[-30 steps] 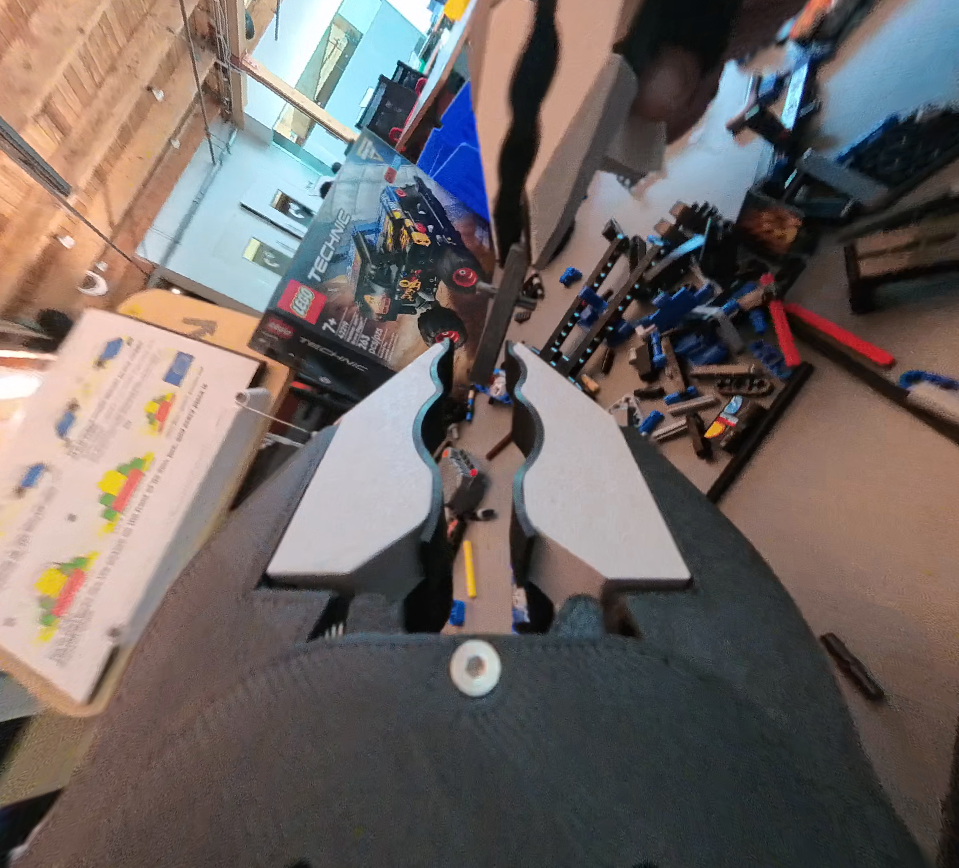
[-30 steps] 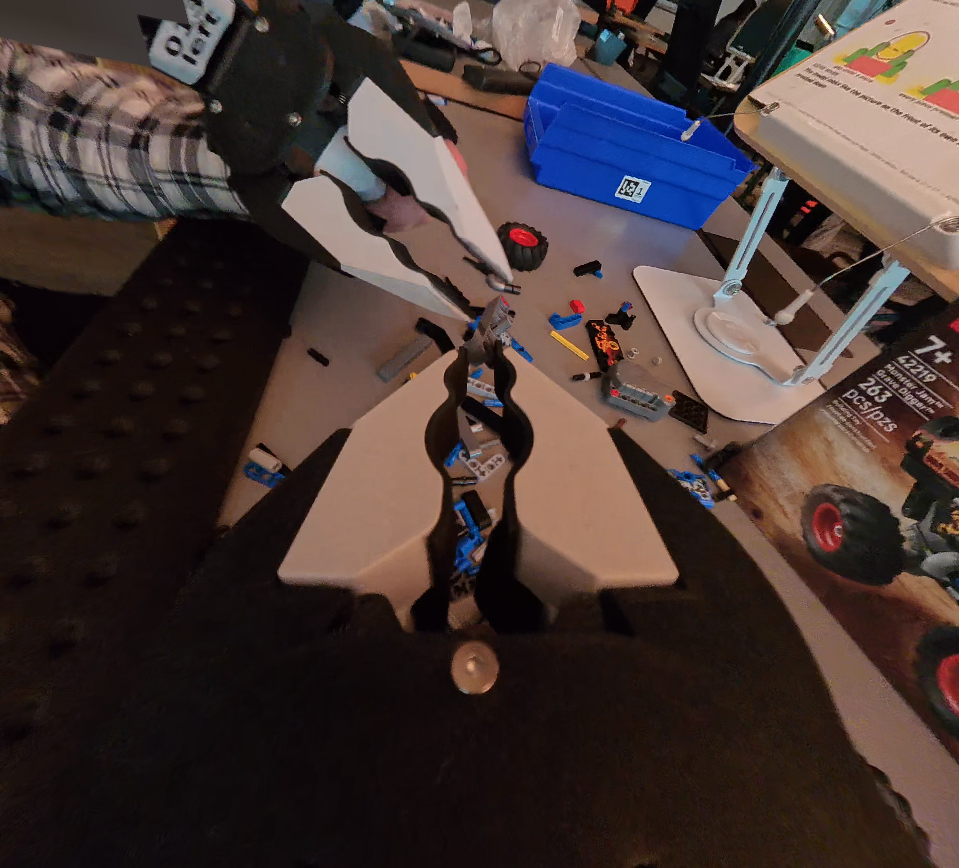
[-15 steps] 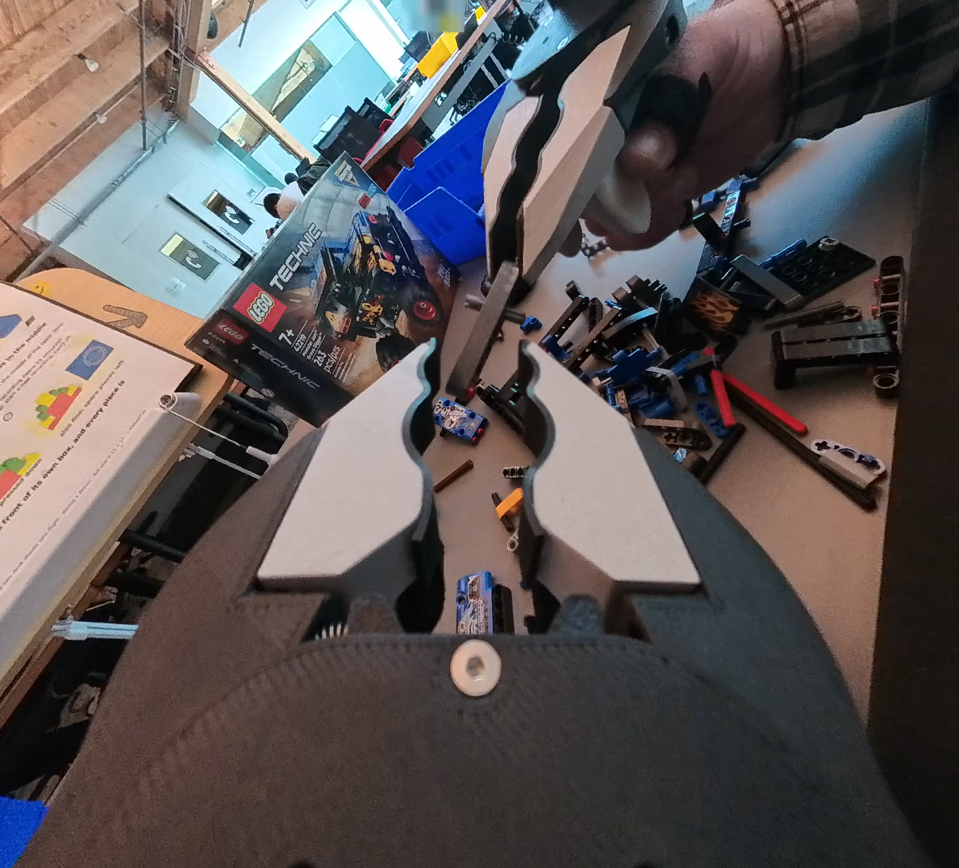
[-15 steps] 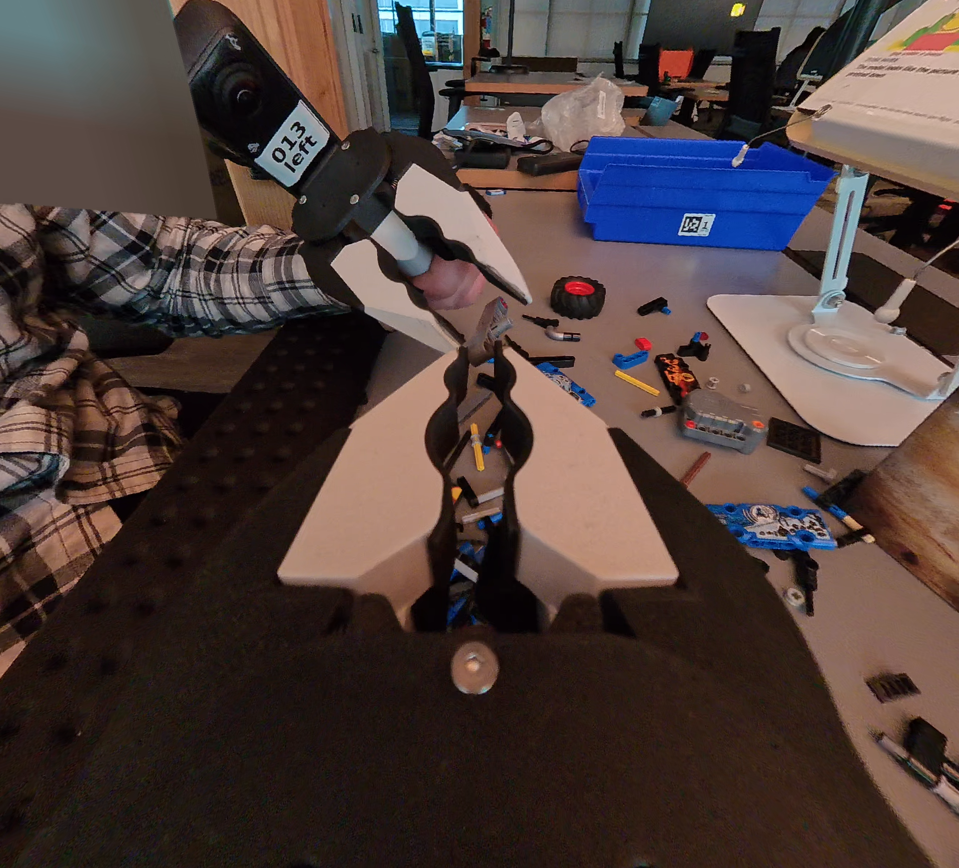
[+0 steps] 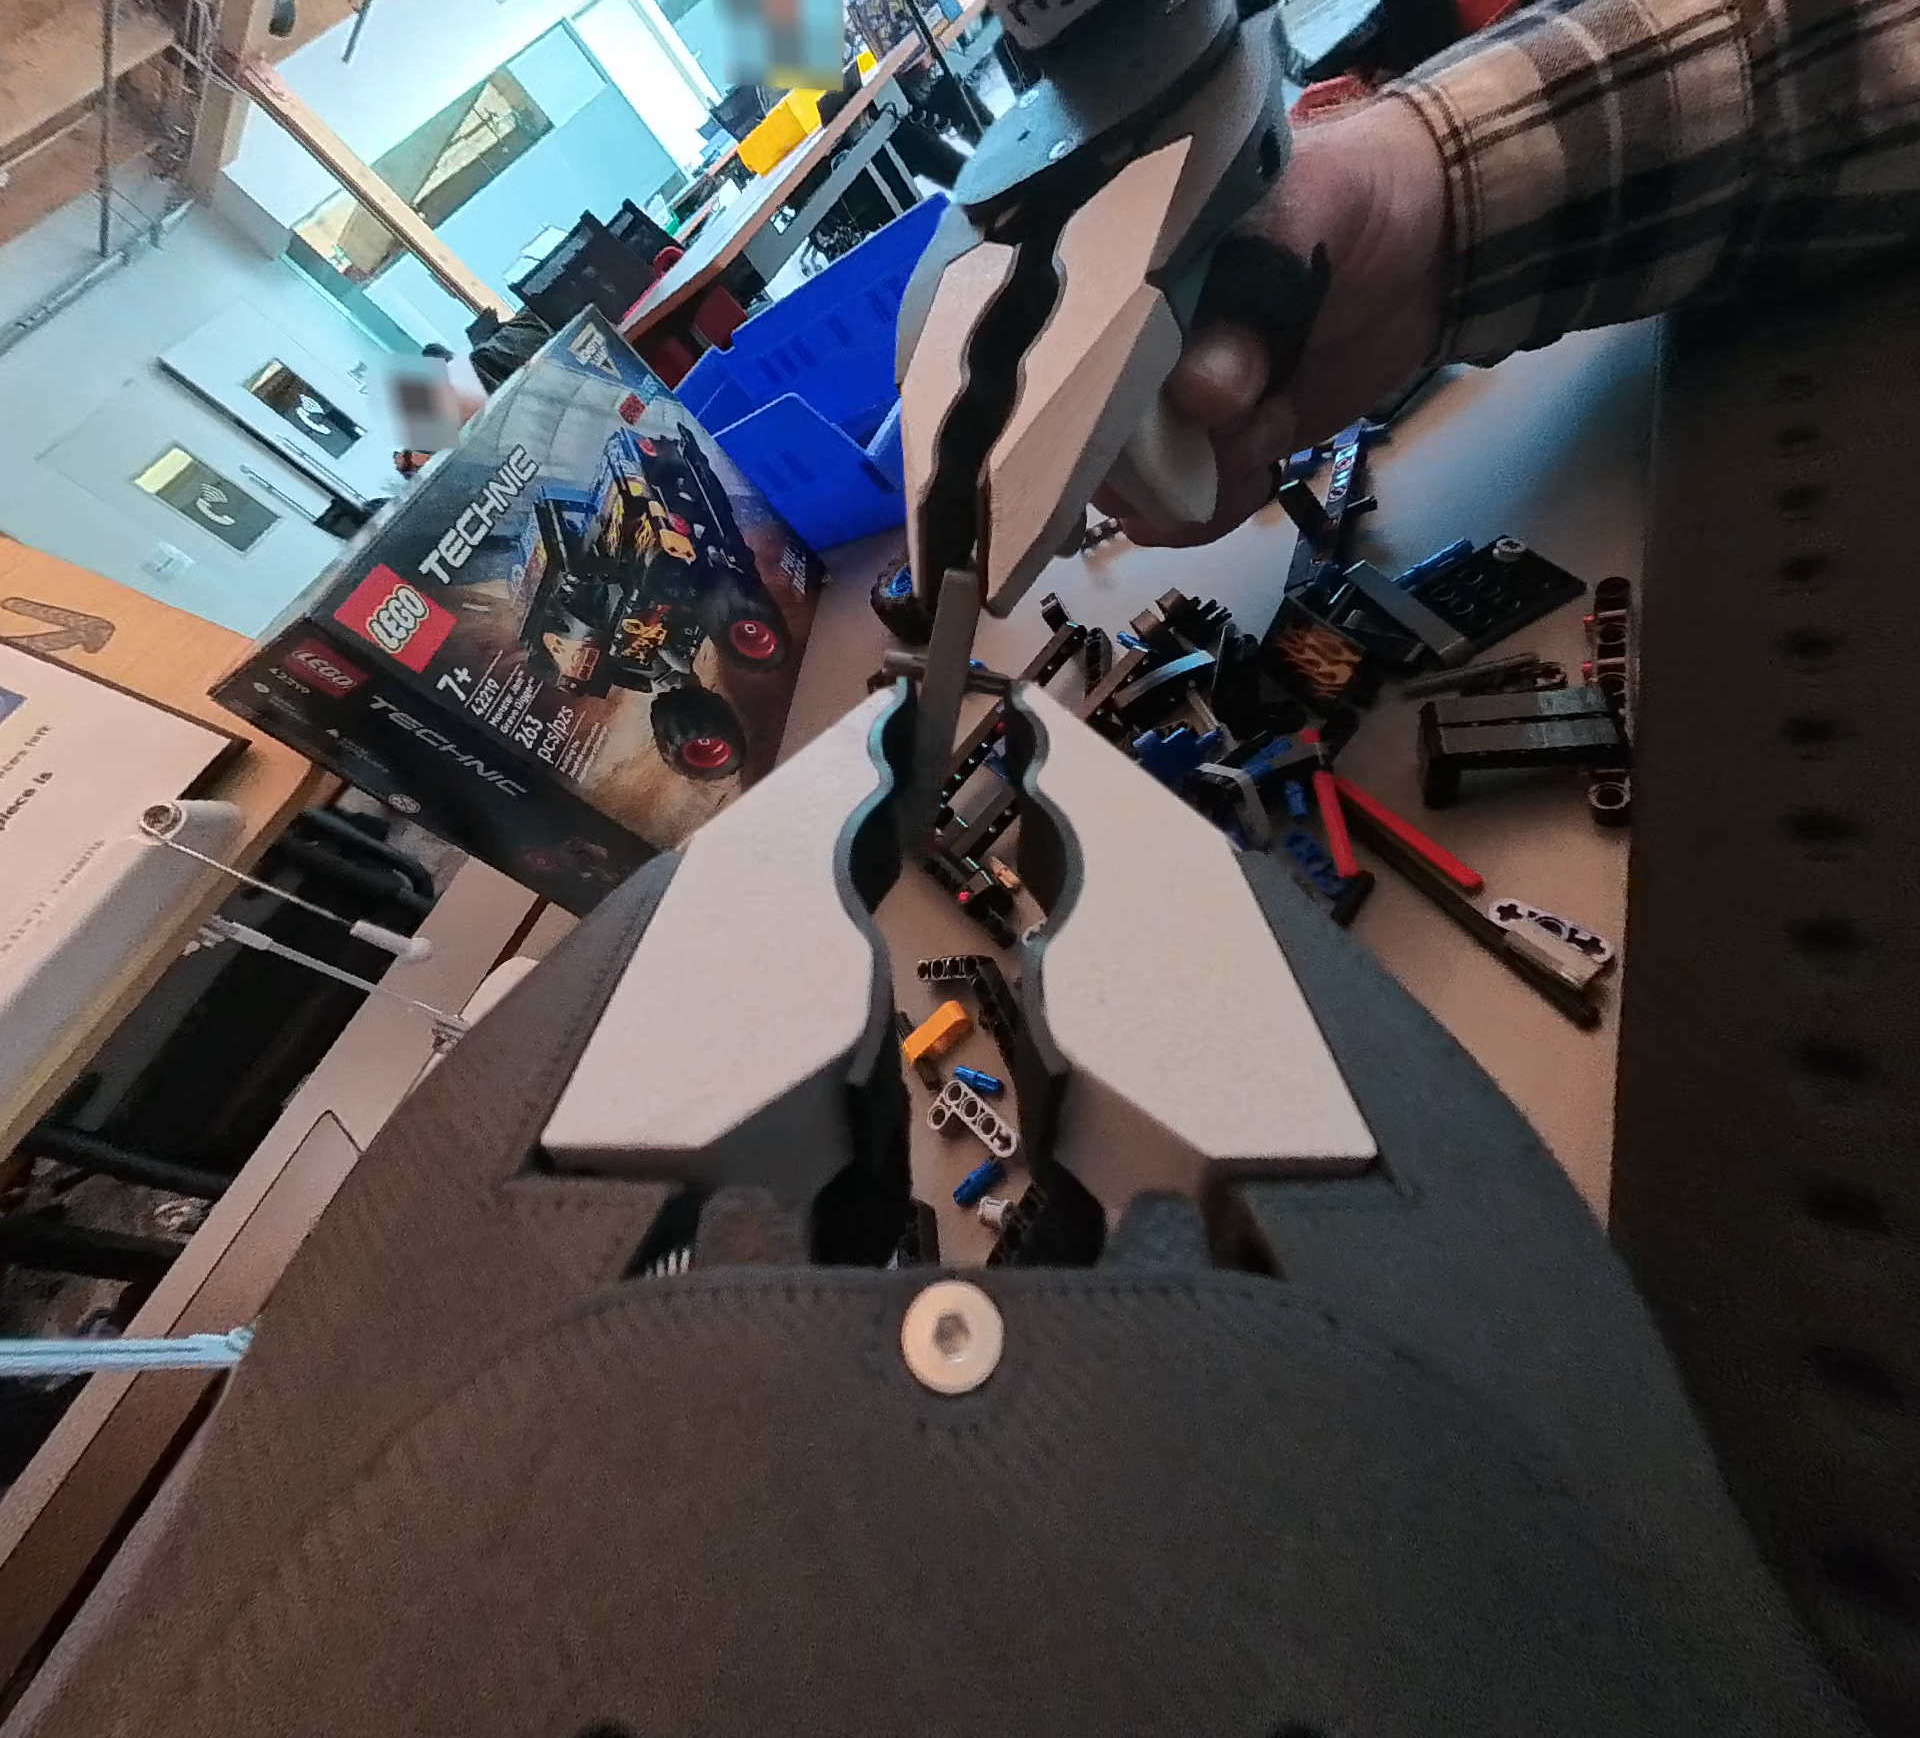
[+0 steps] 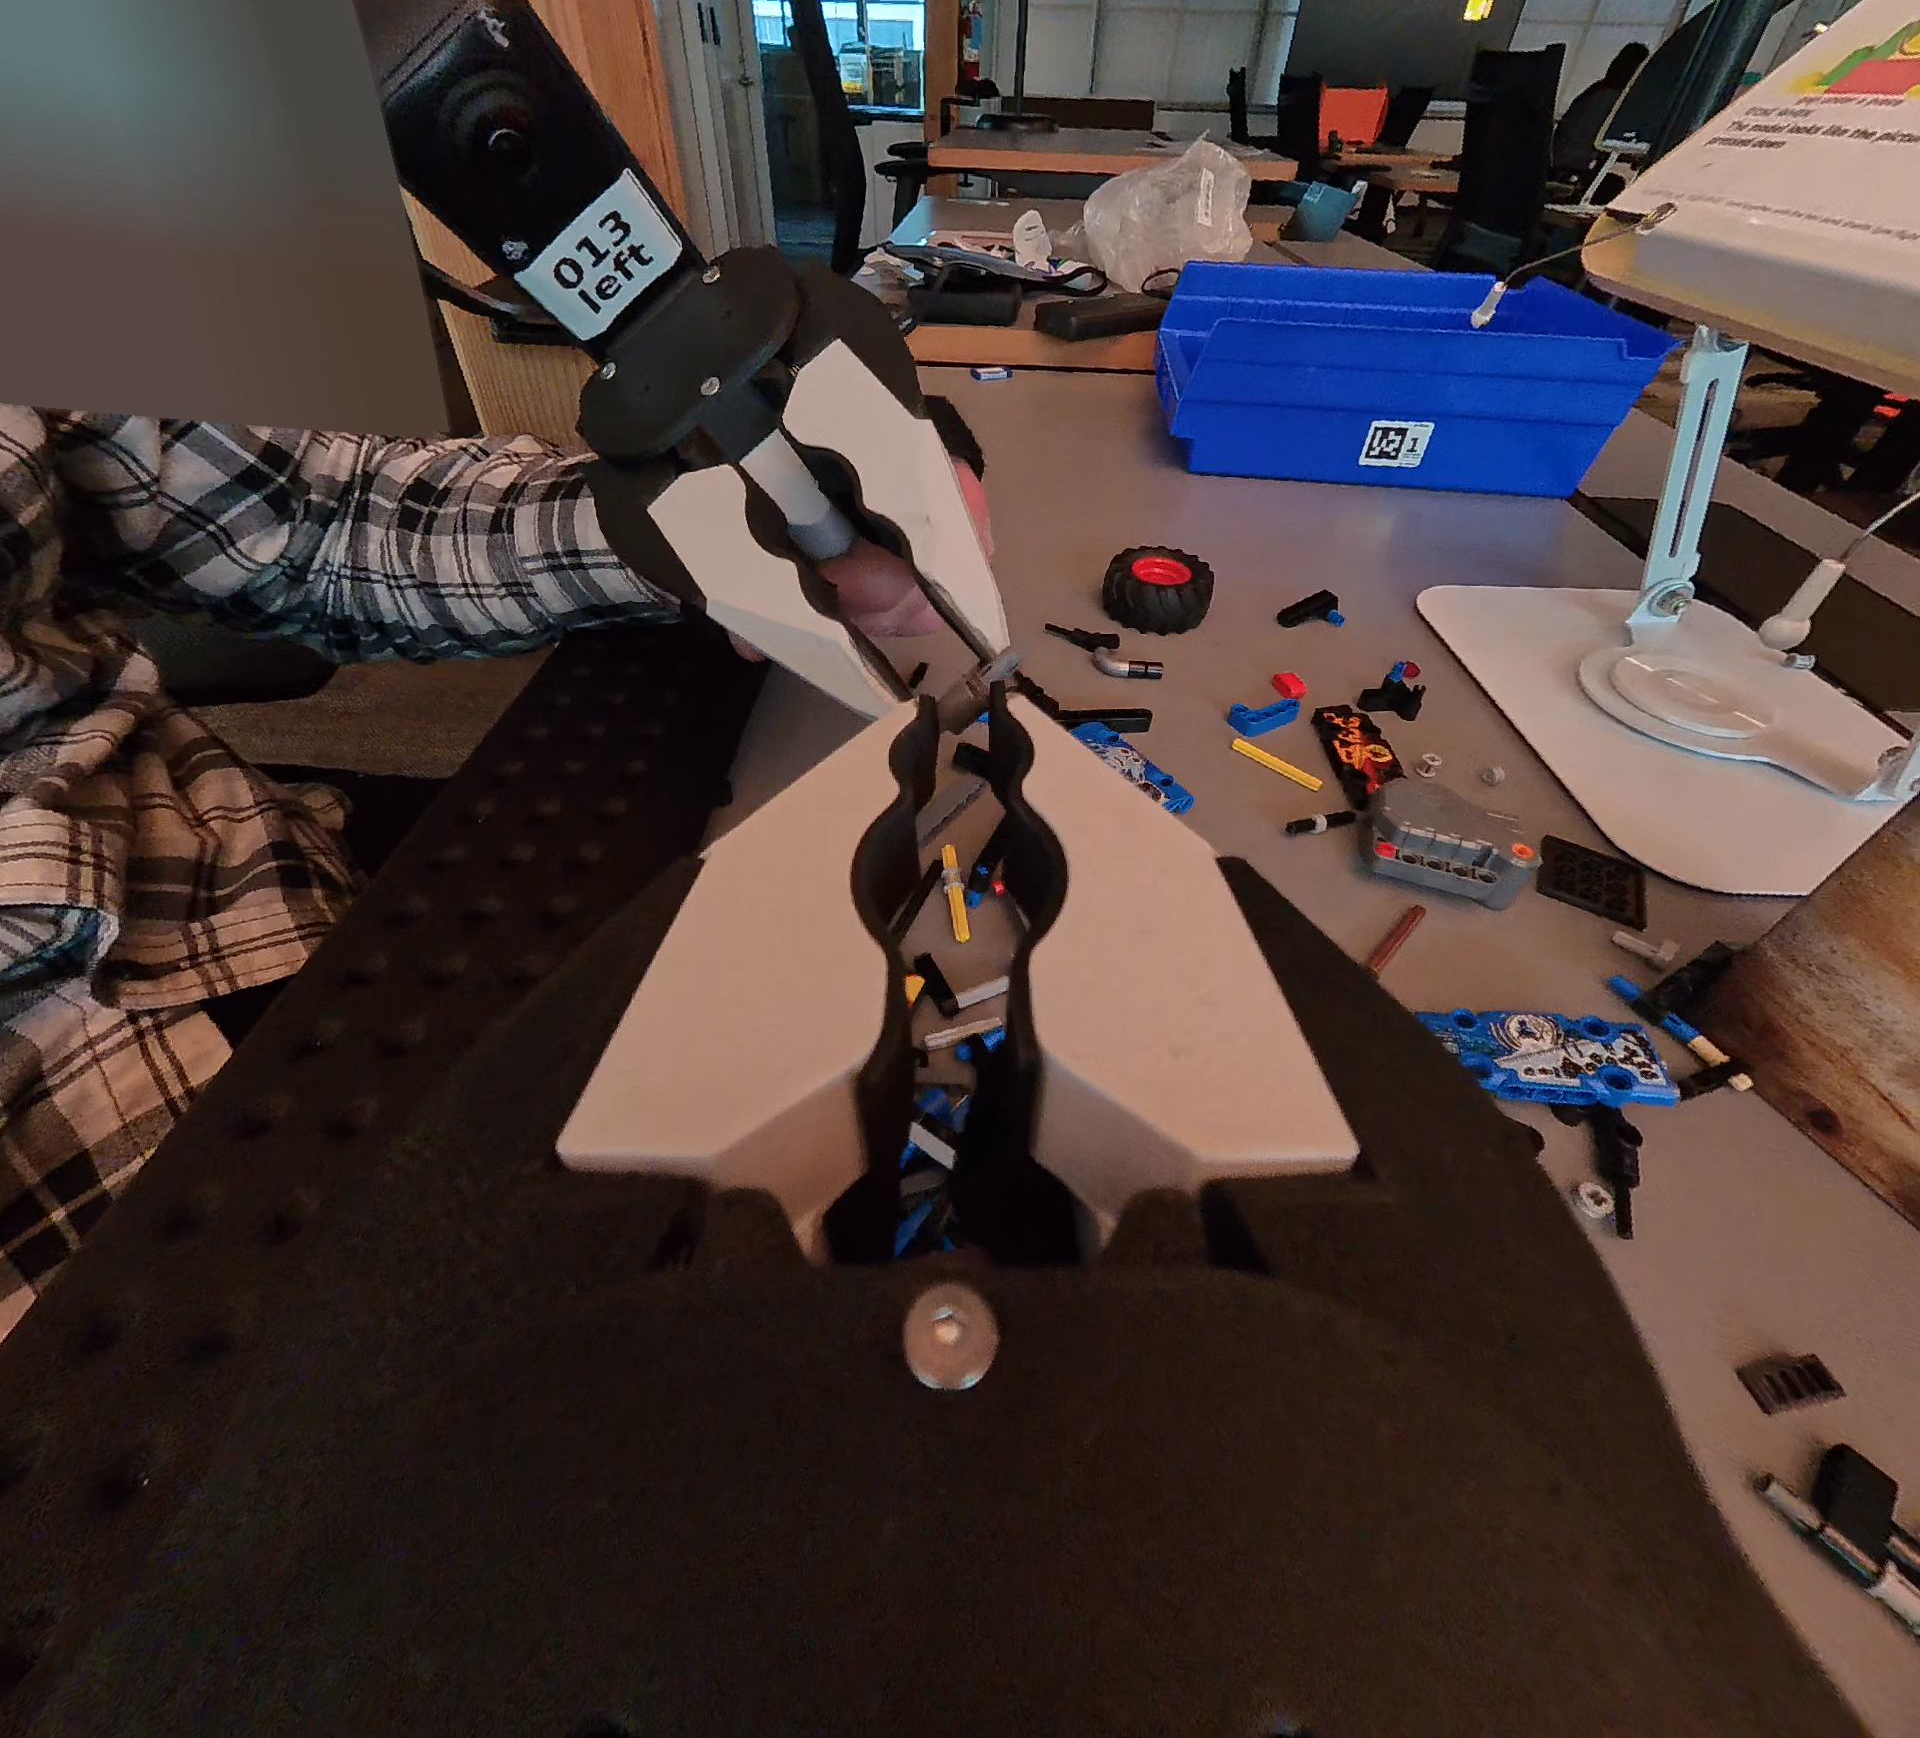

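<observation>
My right gripper [image 6: 961, 706] is shut on a slim grey beam [image 6: 975, 689] and holds it above the table. In the left wrist view the same gripper [image 5: 961, 582] comes in from above, with the grey beam [image 5: 943, 680] hanging from its tips. My left gripper [image 5: 961, 701] is open, and the beam's lower end sits in the gap between its tips, close to the left finger [image 5: 727, 940]. In the right wrist view the left gripper [image 6: 961, 675] points down at my right tips. I cannot tell whether its fingers touch the beam.
A heap of black, blue and red building parts [image 5: 1299, 701] lies on the grey table [image 6: 1299, 525]. A toy set box [image 5: 551, 649], a blue bin [image 6: 1392, 400], a black wheel [image 6: 1158, 587], a grey motor block [image 6: 1444, 847] and a white sheet stand [image 6: 1704, 712] surround it. A black studded mat [image 5: 1766, 753] lies alongside. Left and right tips are no more than a few centimetres apart.
The two grippers have drawn together. The grey beam was beyond my left tips and now sits between them. The right gripper has kept hold of it throughout.
</observation>
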